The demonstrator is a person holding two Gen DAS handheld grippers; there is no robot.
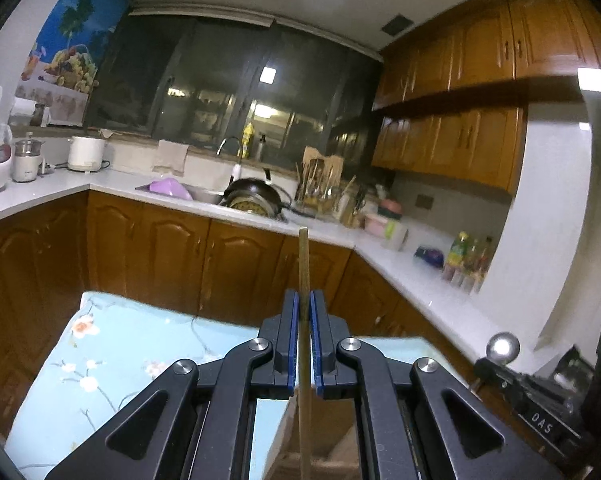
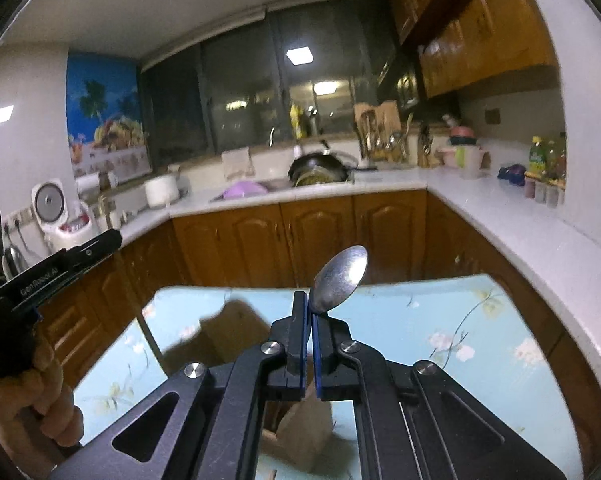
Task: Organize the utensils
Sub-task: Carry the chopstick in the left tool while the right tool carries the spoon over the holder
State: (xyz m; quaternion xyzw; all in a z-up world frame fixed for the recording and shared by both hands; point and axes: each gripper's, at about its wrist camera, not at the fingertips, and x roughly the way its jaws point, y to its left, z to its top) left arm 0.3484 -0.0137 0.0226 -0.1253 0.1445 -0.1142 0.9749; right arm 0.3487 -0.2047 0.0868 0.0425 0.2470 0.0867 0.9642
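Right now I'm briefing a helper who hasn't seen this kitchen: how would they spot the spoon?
Find the table with the pale blue floral cloth in front of the wooden cabinets. Above it the right gripper is shut on the metal spoon, bowl up. It is shiny and rounded, unlike the thin wooden chopstick in the left gripper.

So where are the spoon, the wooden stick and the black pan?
spoon (image 2: 342,278): right wrist view, on its bowl.
wooden stick (image 1: 303,256): left wrist view, on its upper shaft.
black pan (image 1: 252,192): left wrist view, on its rim.
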